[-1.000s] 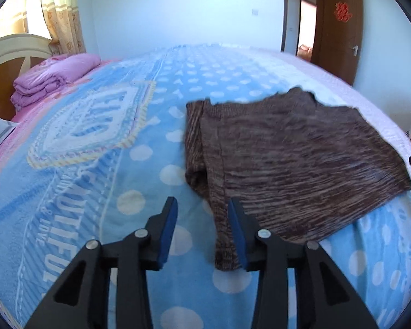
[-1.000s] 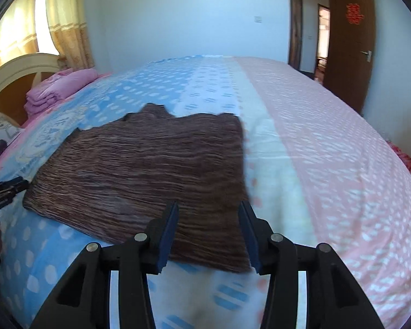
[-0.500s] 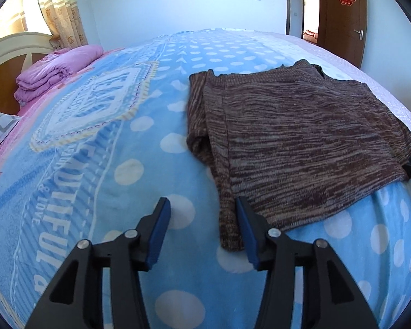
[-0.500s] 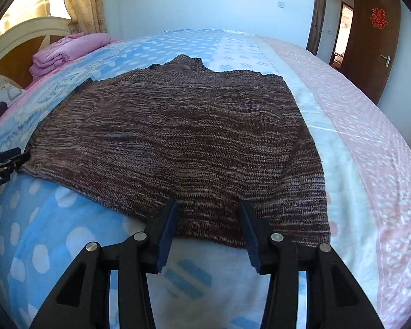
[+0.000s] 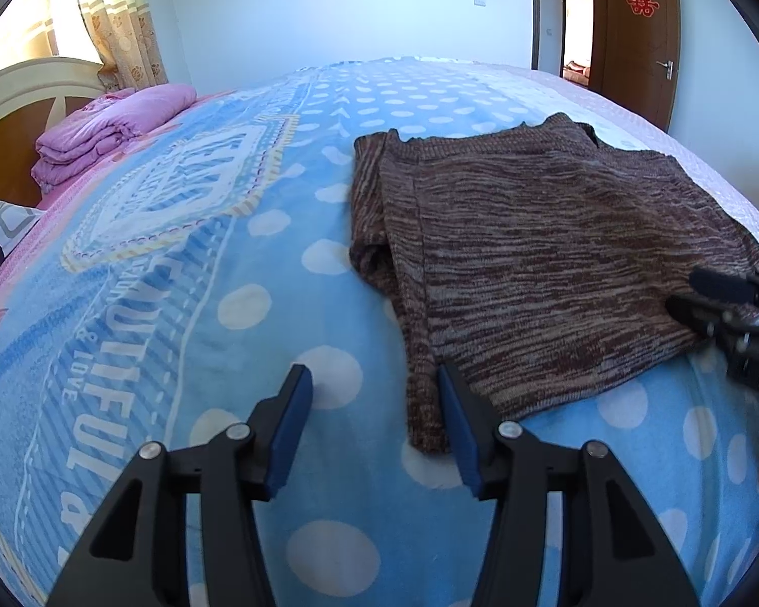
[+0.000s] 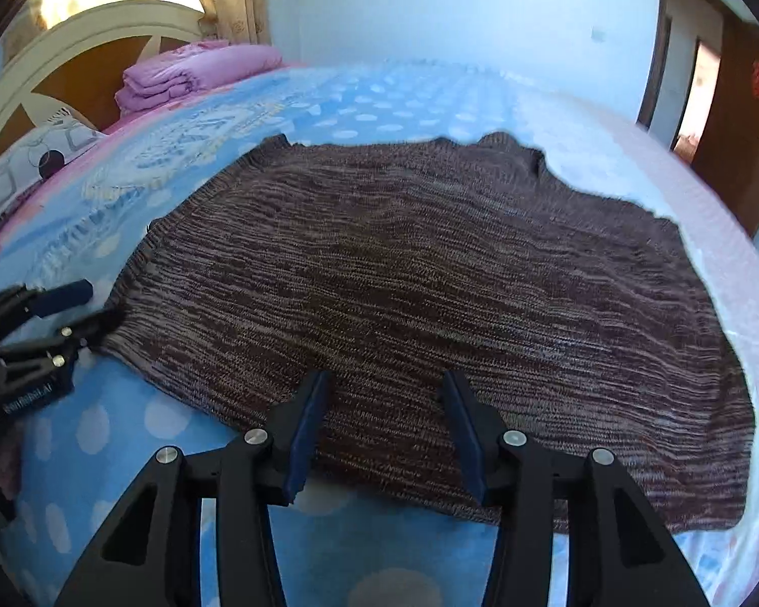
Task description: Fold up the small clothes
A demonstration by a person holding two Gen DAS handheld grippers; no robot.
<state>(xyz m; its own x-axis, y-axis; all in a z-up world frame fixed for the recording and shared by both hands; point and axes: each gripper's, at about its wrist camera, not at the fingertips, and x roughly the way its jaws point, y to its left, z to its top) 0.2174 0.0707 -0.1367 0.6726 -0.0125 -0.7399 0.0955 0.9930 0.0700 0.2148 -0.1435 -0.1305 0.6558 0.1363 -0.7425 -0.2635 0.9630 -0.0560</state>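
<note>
We hover both grippers at the near hem of a brown knit sweater (image 6: 430, 273) lying flat on the bed.

At far left we see a folded pink quilt (image 5: 111, 126) by the headboard (image 5: 20, 96), then the blue dotted blanket (image 5: 187, 273). Our left gripper (image 5: 374, 384) has its jaws spread wide and empty, its right finger touching the sweater's near-left corner. Our right gripper (image 6: 384, 389) is likewise wide open, gripping nothing, both fingers over the near hem. A brown door (image 5: 632, 35) stands at far right.
</note>
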